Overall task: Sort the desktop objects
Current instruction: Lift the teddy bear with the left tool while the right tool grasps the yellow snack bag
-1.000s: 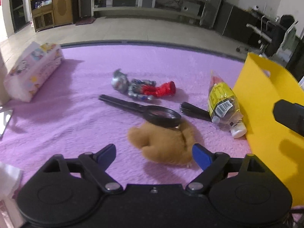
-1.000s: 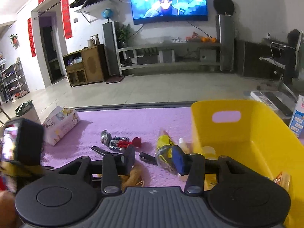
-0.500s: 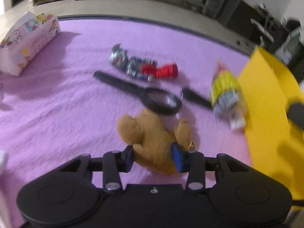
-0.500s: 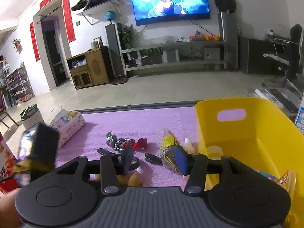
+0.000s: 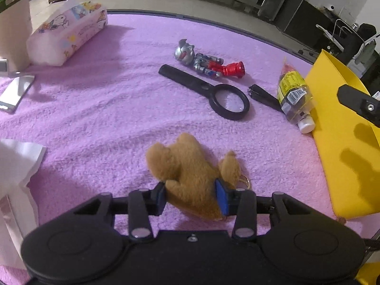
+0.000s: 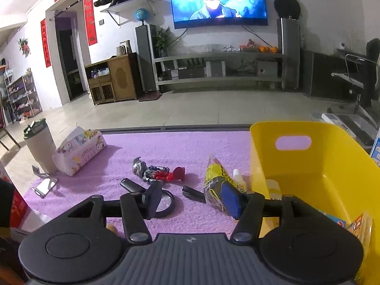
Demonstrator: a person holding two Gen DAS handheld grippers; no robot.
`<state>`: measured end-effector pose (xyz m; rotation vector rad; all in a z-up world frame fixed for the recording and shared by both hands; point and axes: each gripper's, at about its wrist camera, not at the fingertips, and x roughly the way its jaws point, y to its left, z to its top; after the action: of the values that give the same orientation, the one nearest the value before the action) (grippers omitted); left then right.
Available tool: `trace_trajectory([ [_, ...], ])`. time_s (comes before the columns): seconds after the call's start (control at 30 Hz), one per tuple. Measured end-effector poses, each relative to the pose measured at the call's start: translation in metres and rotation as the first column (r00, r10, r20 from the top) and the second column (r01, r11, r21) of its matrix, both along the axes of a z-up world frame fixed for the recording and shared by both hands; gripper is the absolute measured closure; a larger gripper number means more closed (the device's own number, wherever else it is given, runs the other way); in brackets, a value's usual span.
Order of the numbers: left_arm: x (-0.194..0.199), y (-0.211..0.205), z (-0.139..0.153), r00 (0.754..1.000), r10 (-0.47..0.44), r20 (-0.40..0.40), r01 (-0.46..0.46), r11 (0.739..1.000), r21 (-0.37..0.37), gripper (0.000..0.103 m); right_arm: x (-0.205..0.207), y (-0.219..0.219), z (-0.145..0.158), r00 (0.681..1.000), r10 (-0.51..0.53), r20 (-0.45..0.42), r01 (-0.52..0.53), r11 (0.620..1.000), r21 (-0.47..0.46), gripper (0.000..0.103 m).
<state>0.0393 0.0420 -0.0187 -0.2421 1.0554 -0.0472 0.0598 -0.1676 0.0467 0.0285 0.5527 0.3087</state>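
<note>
A brown plush bear (image 5: 187, 163) lies on the purple cloth (image 5: 106, 123), and my left gripper (image 5: 192, 196) has its blue pads pressed into the bear's sides, though the jaws are opening slightly. Beyond it lie a black magnifying glass (image 5: 229, 104), a silver and red toy figure (image 5: 206, 63), a black clip (image 5: 263, 96) and a yellow-labelled packet (image 5: 293, 95). The yellow bin (image 6: 320, 166) stands at the right. My right gripper (image 6: 192, 200) hovers near the bin's left wall, its jaws opening with nothing between them.
A cartoon tissue pack (image 5: 68, 33) and a small mirror stand (image 5: 15, 92) sit at the far left, with a tall cup (image 6: 40, 149) beside them. White paper (image 5: 16, 161) lies at the near left. The bin holds a few packets (image 6: 358, 225).
My left gripper moved onto the bear and closed from wide open onto its sides. The right gripper stayed in place while its jaws spread wider.
</note>
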Motion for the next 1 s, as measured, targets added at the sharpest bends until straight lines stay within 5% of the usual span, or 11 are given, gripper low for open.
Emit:
trace_trajectory([
  [0.53,0.002,0.013,-0.002,0.999,0.029,0.02,-0.029,1.0,0.005,0.062,0.003,0.001,-0.008,0.998,-0.05,0.045,0.055,0.992,-0.115,0.041],
  [0.73,0.002,0.012,-0.001,0.999,0.026,0.021,-0.026,0.999,0.019,0.062,0.011,0.012,-0.015,1.0,-0.014,0.028,0.018,0.987,-0.16,0.058],
  [0.9,0.004,0.012,-0.002,0.999,0.027,0.019,-0.027,1.0,0.016,0.061,0.042,0.036,-0.024,0.999,-0.042,-0.015,0.037,0.973,-0.227,0.056],
  [1.0,0.004,0.011,-0.002,1.0,0.026,0.017,-0.026,1.0,0.015,0.061,0.066,0.052,-0.038,0.996,-0.089,-0.018,0.077,0.932,-0.355,0.046],
])
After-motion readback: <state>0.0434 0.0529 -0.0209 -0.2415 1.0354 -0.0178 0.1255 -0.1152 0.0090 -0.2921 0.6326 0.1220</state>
